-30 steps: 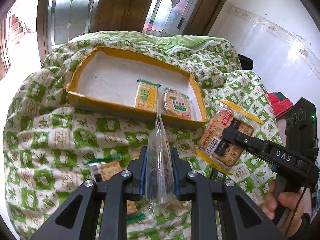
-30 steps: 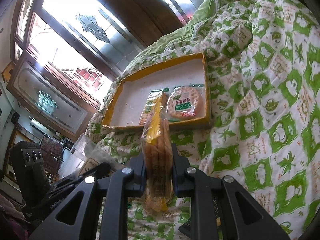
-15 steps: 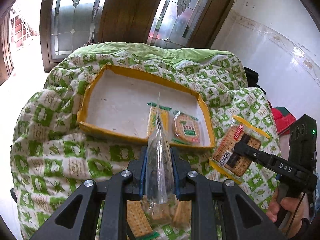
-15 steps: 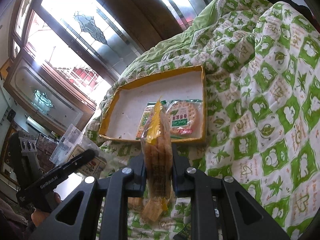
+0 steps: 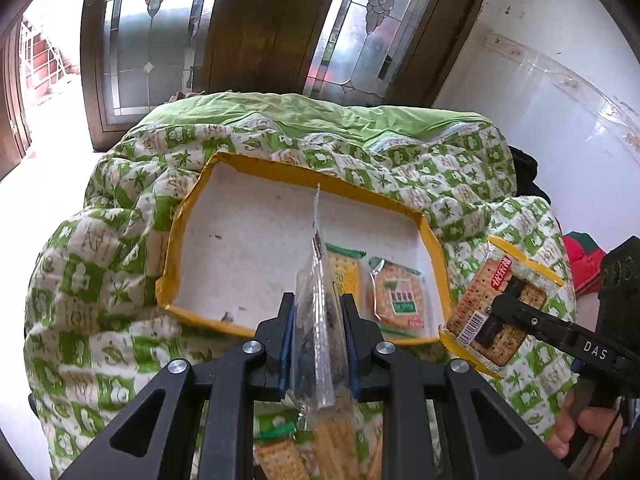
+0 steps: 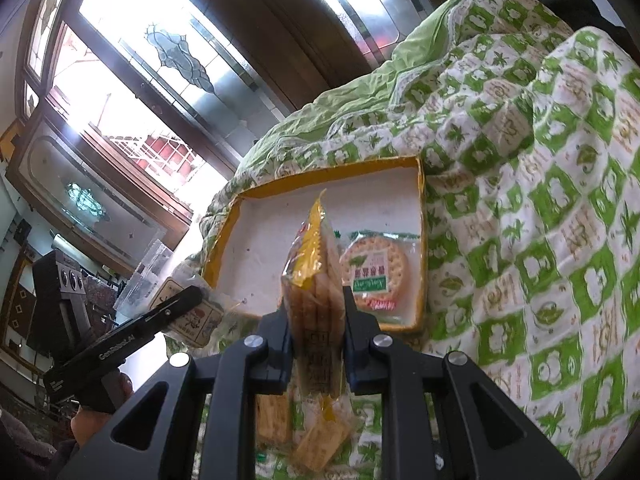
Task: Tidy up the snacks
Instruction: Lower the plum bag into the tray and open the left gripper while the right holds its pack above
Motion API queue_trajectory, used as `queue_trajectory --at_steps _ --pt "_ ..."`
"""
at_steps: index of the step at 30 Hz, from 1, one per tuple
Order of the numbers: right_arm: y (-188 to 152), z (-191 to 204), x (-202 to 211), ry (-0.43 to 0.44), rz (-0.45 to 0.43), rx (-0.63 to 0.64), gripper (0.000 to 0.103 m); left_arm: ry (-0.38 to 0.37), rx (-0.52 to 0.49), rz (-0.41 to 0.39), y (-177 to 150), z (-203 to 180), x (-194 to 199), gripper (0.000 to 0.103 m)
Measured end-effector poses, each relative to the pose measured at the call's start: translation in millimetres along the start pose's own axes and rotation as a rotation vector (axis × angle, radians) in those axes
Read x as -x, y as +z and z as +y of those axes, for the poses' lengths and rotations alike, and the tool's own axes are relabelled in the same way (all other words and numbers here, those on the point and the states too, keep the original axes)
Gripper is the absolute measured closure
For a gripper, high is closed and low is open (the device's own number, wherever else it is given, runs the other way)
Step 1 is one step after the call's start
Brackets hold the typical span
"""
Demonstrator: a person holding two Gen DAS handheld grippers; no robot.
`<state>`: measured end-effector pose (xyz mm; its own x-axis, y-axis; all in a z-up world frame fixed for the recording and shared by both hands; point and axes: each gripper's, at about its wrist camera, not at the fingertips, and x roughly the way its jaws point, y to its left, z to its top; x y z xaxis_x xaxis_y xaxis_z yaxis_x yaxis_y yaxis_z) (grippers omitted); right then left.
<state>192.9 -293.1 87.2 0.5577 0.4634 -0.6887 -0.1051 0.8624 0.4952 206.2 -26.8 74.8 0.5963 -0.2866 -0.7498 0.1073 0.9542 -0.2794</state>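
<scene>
Left wrist view: the left gripper [image 5: 318, 340] has its jaws clenched on a clear snack bag [image 5: 316, 320], held edge-on and upright between the pads, its top seam rising over the tray. Beyond it a shallow yellow-rimmed tray [image 5: 188, 216] with a white floor lies on a green-and-white quilt [image 5: 96, 264]. 2 packets lie in the tray's near right corner: a green-edged cracker packet [image 5: 344, 268], partly hidden by the bag, and just beside it a round cracker packet [image 5: 398, 294]. At the right the right gripper [image 5: 504, 306] comes in, held by a hand [image 5: 580, 436], its jaws grasping a yellow-edged cracker pack [image 5: 486, 316] that hangs above the quilt, just outside the tray's right wall. Loose crackers packets [image 5: 280, 456] lie on the quilt under the left gripper.

Right wrist view: the right gripper [image 6: 318, 320] clamps the yellow-edged cracker pack [image 6: 314, 280] edge-on, crackers stacked side by side. Behind it stands the tray [image 6: 224, 236], with the round cracker packet [image 6: 374, 270] against its right wall. At the lower left the left gripper [image 6: 192, 298] holds the clear snack bag [image 6: 188, 316] near the tray's left corner. The quilt [image 6: 540, 200] fills the right side.
</scene>
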Motion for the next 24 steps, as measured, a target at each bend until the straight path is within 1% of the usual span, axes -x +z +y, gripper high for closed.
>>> queue_trajectory --at_steps 6,11,17,24 --pt "15 -2 -14 -0.015 -0.004 -0.003 0.084 -0.004 0.021 0.005 11 5 -18 0.082" --pt "30 -9 -34 -0.022 0.008 -0.042 0.084 -0.023 0.049 0.019 17 6 -34 0.082" --pt "37 -13 -57 -0.021 0.033 -0.073 0.084 -0.033 0.067 0.035 19 11 -50 0.082" --pt "42 -20 -78 -0.047 0.048 -0.082 0.084 -0.055 0.115 0.036 25 25 -60 0.082"
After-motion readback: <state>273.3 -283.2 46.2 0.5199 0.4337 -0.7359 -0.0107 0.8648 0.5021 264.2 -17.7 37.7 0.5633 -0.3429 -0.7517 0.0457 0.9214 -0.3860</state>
